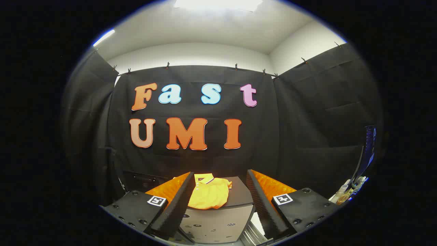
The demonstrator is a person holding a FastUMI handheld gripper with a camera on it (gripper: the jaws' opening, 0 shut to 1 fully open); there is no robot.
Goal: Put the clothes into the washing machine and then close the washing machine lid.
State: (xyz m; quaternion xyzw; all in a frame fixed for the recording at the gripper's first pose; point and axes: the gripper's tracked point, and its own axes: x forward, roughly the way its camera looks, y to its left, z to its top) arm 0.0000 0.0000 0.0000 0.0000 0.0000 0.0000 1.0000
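Note:
A yellow-orange polo shirt (209,194) lies crumpled on the dark top of a small grey box-shaped machine (218,220), which stands just ahead of the fingers. My gripper (218,201) is open, its two fingers spread wide on either side of the shirt and short of it. Nothing is held between them. Whether the dark top under the shirt is the washing machine's lid I cannot tell.
A raised dark panel with a hinge (366,153) stands to the right, with small bottles (344,193) near its foot. Black cloth walls close in the space behind and at both sides.

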